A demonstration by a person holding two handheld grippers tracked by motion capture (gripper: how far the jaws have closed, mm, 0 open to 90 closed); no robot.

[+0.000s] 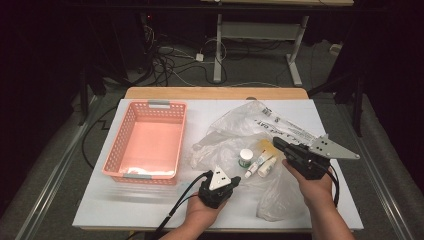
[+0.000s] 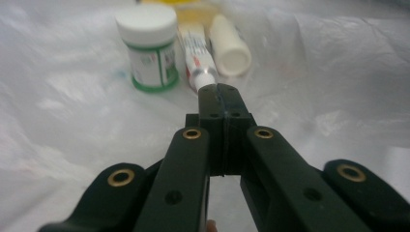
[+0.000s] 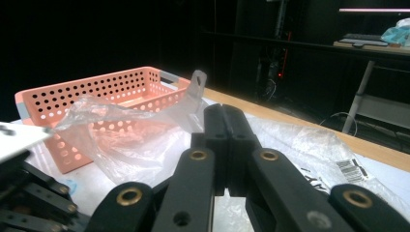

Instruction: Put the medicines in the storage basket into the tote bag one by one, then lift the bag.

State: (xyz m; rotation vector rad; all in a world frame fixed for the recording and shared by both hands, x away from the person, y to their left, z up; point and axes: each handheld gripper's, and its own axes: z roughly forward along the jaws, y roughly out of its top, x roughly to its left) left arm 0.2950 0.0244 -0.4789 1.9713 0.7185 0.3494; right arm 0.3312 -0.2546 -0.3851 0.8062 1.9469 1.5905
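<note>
Clear plastic covers the right half of the white table (image 1: 150, 205): a crumpled bag (image 1: 235, 125) lies spread there with a few small things on it. A little jar (image 1: 245, 157) with a white lid and green label stands upright near the bag's middle. Just beside it, to the right, lies a thin tube (image 1: 253, 167), and next to that a white cylinder-shaped bottle (image 1: 267, 166) on its side; something yellow (image 1: 266, 146) lies just behind them.

The left gripper (image 1: 231, 181) has its jaws pressed together, with nothing between them. In the left gripper view its tips (image 2: 223, 92) sit right at the near end of the tube (image 2: 197, 58); whether they touch it I cannot tell. The jar (image 2: 151, 46) stands just left of the tube there.

The right gripper (image 1: 276, 143) hangs above the bag near the yellow thing, jaws also shut tight and empty (image 3: 225, 113).

A pink perforated basket (image 1: 120, 150) sits on the left of the table, well apart from the small things.
</note>
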